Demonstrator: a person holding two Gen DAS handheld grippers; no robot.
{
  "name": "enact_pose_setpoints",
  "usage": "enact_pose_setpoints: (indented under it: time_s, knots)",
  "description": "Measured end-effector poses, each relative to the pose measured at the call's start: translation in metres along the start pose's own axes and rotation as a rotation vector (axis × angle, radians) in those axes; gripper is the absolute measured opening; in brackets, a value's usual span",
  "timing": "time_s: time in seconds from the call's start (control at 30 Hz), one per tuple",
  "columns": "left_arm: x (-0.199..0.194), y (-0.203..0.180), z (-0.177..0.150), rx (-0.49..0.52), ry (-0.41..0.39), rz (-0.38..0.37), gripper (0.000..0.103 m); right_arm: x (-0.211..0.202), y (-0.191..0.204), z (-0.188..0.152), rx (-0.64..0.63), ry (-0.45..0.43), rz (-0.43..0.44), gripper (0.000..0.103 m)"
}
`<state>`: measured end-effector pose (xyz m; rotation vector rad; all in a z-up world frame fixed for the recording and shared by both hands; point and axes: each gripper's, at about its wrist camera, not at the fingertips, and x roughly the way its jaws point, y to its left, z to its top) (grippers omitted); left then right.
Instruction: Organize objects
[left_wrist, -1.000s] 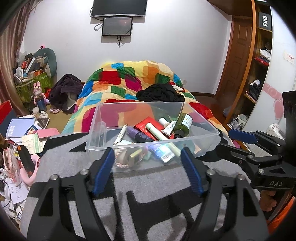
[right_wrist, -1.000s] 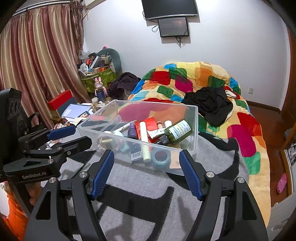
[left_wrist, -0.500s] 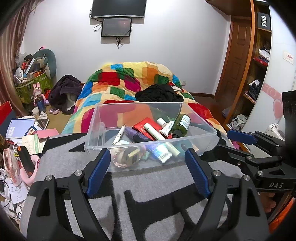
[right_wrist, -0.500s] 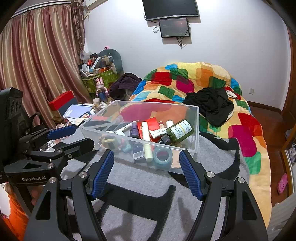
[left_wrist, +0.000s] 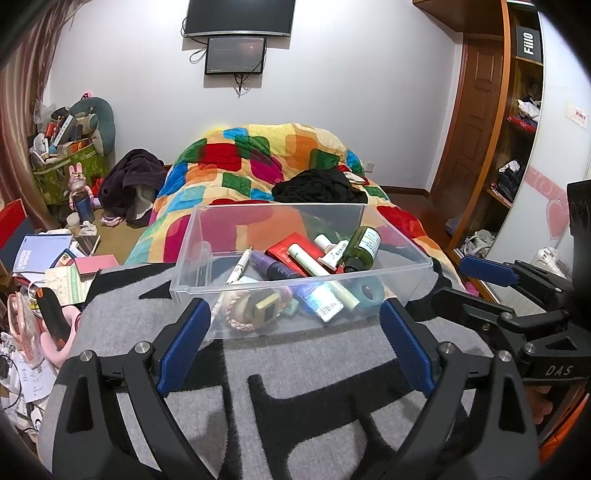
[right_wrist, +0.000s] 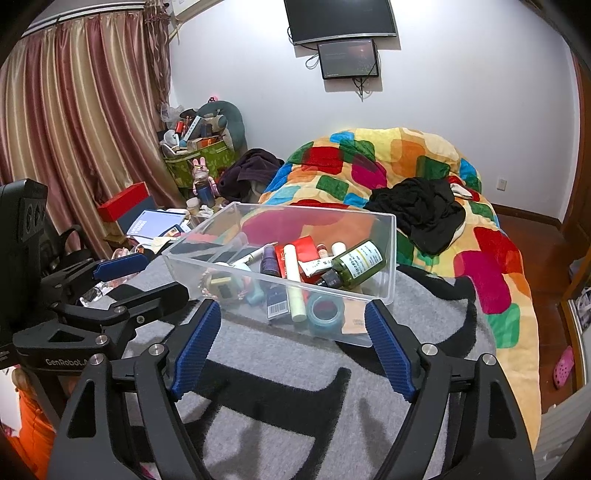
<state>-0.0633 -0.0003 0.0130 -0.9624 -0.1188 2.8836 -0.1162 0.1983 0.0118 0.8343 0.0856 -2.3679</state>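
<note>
Both tongs hung over the grey-and-black blanket (left_wrist: 295, 376), side by side, and neither had hold of anything. The left tongs (left_wrist: 293, 345) had just been opening and stood spread wide, nothing between the blue pads (left_wrist: 183, 347) but bare blanket. The right tongs (right_wrist: 291, 350) had just been opening too, a little less wide, equally empty.

Just ahead of both sat the clear plastic bin (left_wrist: 391, 273), resting on the blanket at the foot of the bed, its near wall close to the fingertips but apart from them. Inside lay a jumble: a dark green bottle (right_wrist: 352, 264) tipped on its side toward the right end, a pale green tube (left_wrist: 321, 273) lying diagonally, a red box (left_wrist: 291, 249), a purple bottle (left_wrist: 273, 267), a white pen (left_wrist: 236, 267), a roll of teal tape (right_wrist: 325, 310) against the near wall, and a braided band (left_wrist: 240, 321) at the near left corner.

Behind the bin lay the patchwork quilt (right_wrist: 388, 158), with a black garment (right_wrist: 421, 210) heaped on it.
</note>
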Motion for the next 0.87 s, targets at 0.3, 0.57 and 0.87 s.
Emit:
enact_pose_setpoints:
  time_s: [0.3,0.57,0.87]
  knots:
    - [-0.0024,0.0005,-0.0008,-0.003,0.009,-0.01,0.094,-0.0026,-0.0004,-0.0018,-0.001,-0.001,-0.004,0.078]
    - [-0.0037,0.0024,-0.0009,-0.013,0.011,-0.02,0.094,-0.0042,0.0011,-0.0043,-0.009,0.001,-0.004,0.08]
    - [-0.0061,0.0034,-0.0003,-0.029,0.005,-0.011,0.094,-0.0045,0.0011,-0.0045,-0.006,0.002,-0.007,0.082]
